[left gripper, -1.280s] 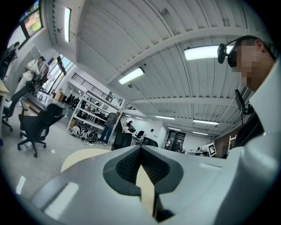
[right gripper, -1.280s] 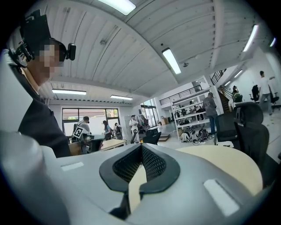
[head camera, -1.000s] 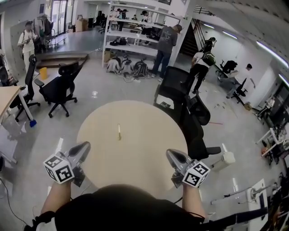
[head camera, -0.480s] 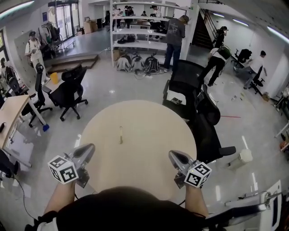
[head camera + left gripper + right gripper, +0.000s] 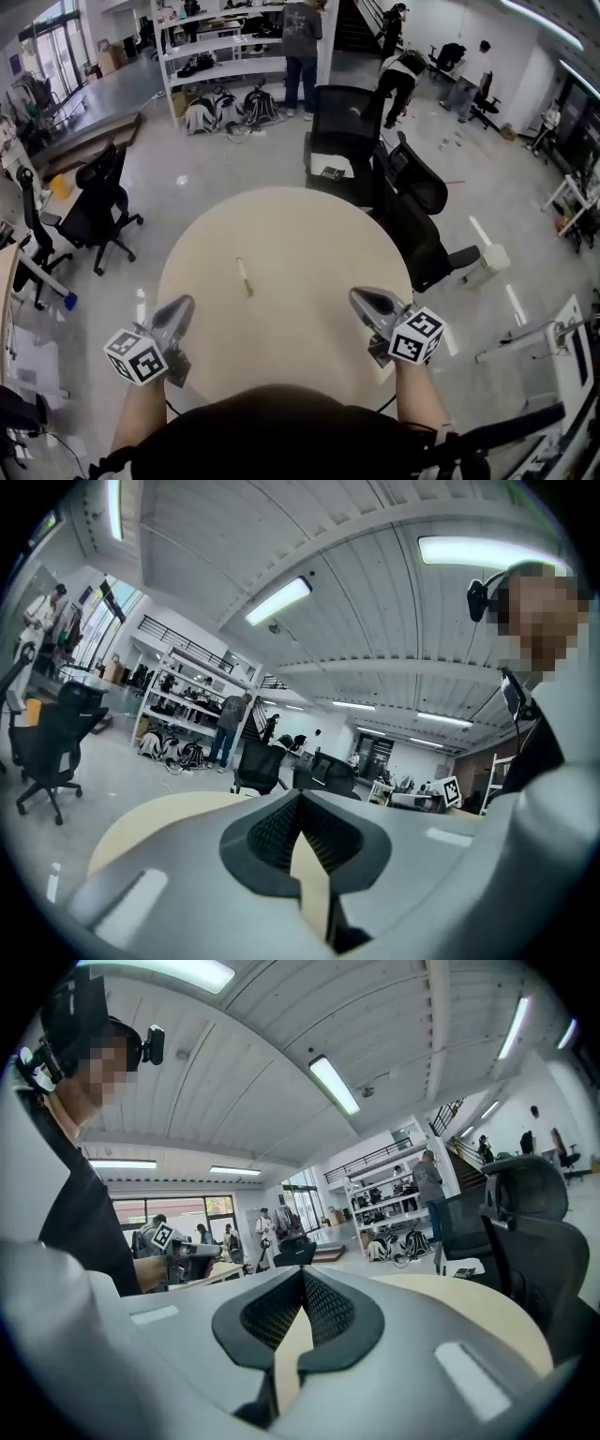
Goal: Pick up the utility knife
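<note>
Left gripper [image 5: 181,306] and right gripper [image 5: 362,298]: both are closed, tips meeting, with nothing between them. The left gripper view and the right gripper view each show the ribbed pads [image 5: 272,832] converging to a point, and only pale tabletop shows through the gap behind the tips. Neither tool holds anything. Utility knife [image 5: 244,277]: it lies flat on the round table [image 5: 309,225], left of centre, its long axis running roughly away from the person. Nothing else is on the tabletop. It is untouched and clear of both grippers, and it does not show in either gripper view. The left gripper hovers at the near left rim and is the closer of the two to the knife, though plainly apart from it. The right gripper is over the near right part of the table, well apart from the knife. Both point across the table at a shallow angle. Beyond the table are black office chairs [image 5: 403,202] on the far right side, a grey floor, and shelving [image 5: 225,47] with people standing near it. Assessment: no part of the pick-up is done. Outstanding steps: open one gripper's jaws, probably the left, bring it to the knife, close on the handle and lift. The knife is slim and lies low, so the jaws will likely need to come close to the surface.
</note>
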Demonstrator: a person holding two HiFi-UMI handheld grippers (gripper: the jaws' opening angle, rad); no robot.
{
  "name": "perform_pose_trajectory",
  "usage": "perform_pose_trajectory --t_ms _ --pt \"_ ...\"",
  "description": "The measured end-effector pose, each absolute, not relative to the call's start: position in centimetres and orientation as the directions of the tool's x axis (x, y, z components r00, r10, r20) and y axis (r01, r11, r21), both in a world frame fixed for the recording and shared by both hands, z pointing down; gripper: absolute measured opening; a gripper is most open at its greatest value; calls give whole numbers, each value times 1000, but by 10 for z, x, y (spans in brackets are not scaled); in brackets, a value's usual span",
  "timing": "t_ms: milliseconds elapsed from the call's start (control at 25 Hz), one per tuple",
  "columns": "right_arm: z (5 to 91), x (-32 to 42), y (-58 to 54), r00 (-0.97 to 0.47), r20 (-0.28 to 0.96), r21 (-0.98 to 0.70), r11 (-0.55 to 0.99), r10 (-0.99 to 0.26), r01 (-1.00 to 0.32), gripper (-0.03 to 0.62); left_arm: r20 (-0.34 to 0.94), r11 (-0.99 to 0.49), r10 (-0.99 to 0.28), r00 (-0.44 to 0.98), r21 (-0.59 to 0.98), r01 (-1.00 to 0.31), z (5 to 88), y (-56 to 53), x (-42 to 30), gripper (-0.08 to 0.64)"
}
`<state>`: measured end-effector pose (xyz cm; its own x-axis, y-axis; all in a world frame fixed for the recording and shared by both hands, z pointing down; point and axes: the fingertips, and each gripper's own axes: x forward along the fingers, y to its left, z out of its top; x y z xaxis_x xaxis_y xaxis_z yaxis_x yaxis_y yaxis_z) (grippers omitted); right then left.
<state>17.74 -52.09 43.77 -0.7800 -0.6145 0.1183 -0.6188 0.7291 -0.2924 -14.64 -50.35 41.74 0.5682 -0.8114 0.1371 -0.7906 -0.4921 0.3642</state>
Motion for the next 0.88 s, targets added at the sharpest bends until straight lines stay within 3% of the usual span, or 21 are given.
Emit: perform_pose_trajectory --t_ms 280,880 --pt "432 143 -531 -728 189 -243 687 -659 -685 14 178 -535 -756 630 387 -751 455 -545 -172 -7" --pt "449 141 -602 -772 229 -220 741 -593 -635 14 354 -475 -710 609 398 -785 531 -613 -137 -8"
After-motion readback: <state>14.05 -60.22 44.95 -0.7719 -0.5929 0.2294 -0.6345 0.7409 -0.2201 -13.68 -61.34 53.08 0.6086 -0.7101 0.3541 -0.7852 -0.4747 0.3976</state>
